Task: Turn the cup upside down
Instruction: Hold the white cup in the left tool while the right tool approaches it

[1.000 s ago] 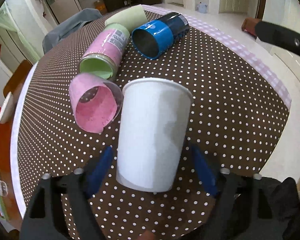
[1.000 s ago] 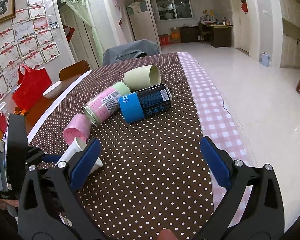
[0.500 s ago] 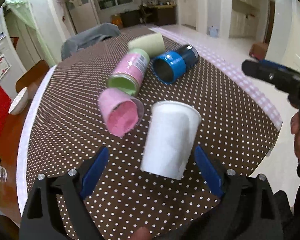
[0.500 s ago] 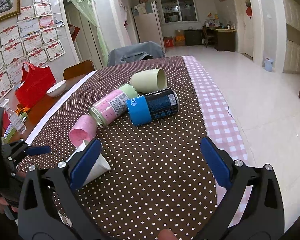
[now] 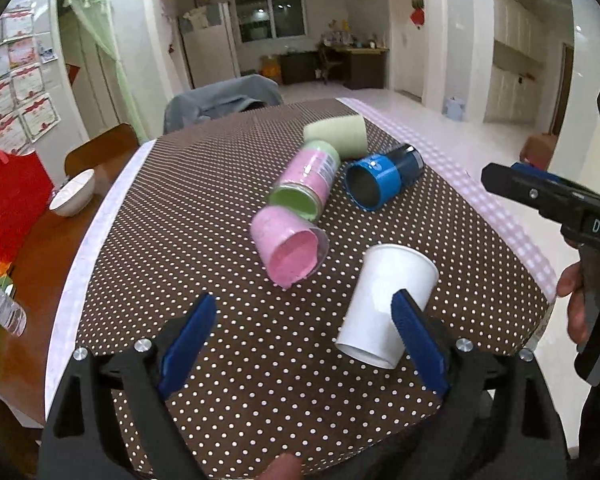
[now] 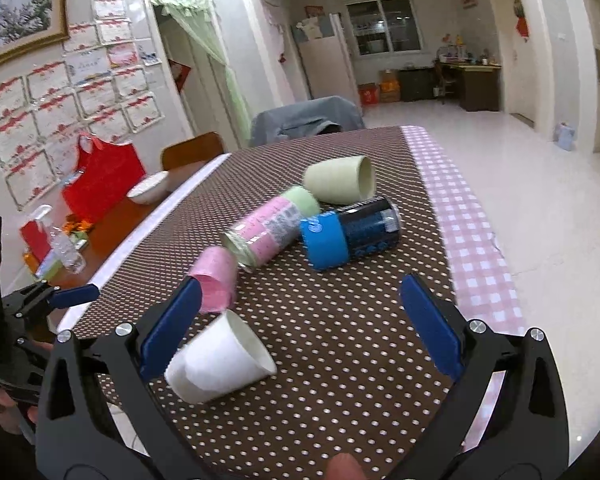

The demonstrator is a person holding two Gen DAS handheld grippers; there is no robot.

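1. Setting: living-dining room with tiled floor; table (image 5: 228, 380) covered in a brown, white-dotted cloth with a pink checked border on its right side.
2. White paper cup (image 5: 386, 306): lay tipped on the cloth near the table's front edge, mouth pointing away from the left wrist camera, base toward it. In the right wrist view the cup (image 6: 220, 360) was on its side with its open mouth facing right.
3. Left gripper (image 5: 304, 336): blue-padded fingers spread wide, gripping nothing; the right finger overlapped the cup's side in view, contact not determinable.
4. Right gripper (image 6: 300, 326): fingers spread wide, empty, above the cloth; the cup showed just beside its left finger.
5. Pink cup (image 5: 288, 250): on its side, mouth toward the left camera, near the white cup and touching the jar behind it.
6. Pink-labelled jar (image 5: 306, 184): on its side, green lid end at the far side.
7. Blue can (image 5: 382, 182): on its side, just right of the jar.
8. Pale green cup (image 5: 336, 136): on its side, farthest back.
9. White bowl (image 5: 72, 198): on bare wood at the table's left.
10. Red bag (image 6: 100, 180): beside the bowl.
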